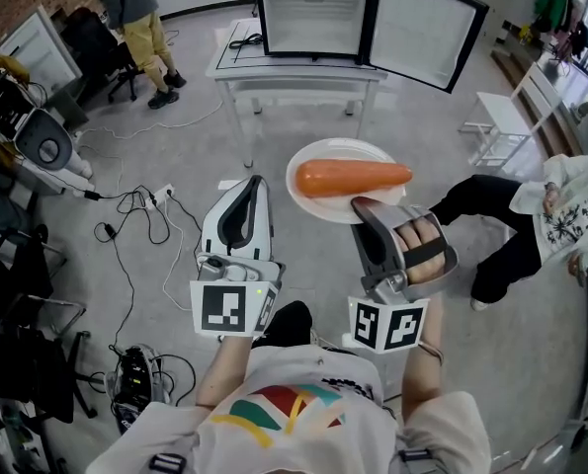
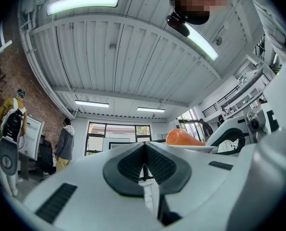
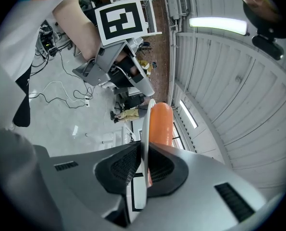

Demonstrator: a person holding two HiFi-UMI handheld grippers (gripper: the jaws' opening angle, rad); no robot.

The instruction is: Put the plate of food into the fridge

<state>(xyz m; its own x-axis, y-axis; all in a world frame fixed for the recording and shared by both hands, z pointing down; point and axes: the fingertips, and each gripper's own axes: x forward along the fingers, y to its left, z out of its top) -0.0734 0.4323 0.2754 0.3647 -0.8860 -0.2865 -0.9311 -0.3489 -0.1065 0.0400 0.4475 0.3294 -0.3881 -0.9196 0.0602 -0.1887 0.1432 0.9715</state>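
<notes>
Right gripper (image 1: pixel 366 207) is clamping the near rim of the round white plate (image 1: pixel 315 153), long orange carrot (image 1: pixel 353 177) lying just beyond its jaws; left gripper (image 1: pixel 255 184) is hovering alongside, closed.

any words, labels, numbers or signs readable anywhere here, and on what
No readable text anywhere.
The square markers: black-and-white patterns, no letters.
Mark at the top of the fridge: too small to read.
The shirt print: coloured shapes only.

Left tool (image 1: pixel 255 182) jaws together, empty, right tool (image 1: pixel 361 205) clamped on plate (image 1: pixel 338 150) rim
</notes>
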